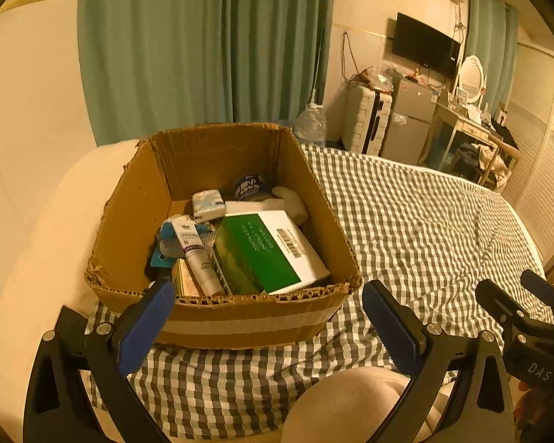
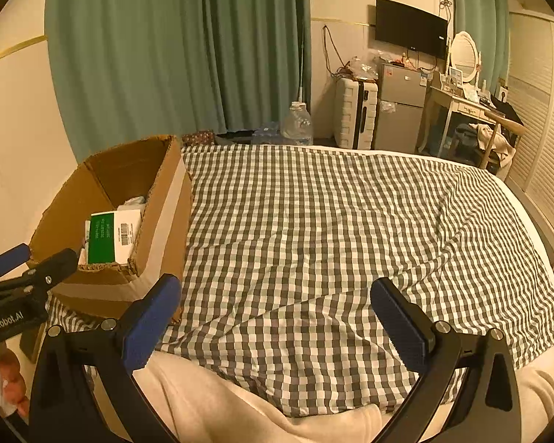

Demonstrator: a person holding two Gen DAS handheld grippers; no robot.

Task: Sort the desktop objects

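An open cardboard box (image 1: 240,317) stands on the checked bedspread (image 1: 406,229). It holds a green and white book (image 1: 273,254), a white tube (image 1: 197,254), a blue comb (image 1: 173,240), a tissue pack (image 1: 207,203) and a dark jar (image 1: 249,186). My left gripper (image 1: 267,302) is open and empty, just in front of the box's near wall. My right gripper (image 2: 277,302) is open and empty over the bare bedspread (image 2: 332,221), to the right of the box (image 2: 158,221). The book also shows in the right wrist view (image 2: 110,236).
The right gripper shows at the right edge of the left wrist view (image 1: 528,317); the left one at the left edge of the right wrist view (image 2: 22,277). Beyond the bed stand a water bottle (image 2: 297,123), a suitcase (image 2: 354,114), a small fridge (image 2: 400,107) and a dressing table (image 2: 465,107). Green curtains (image 2: 173,48) hang behind.
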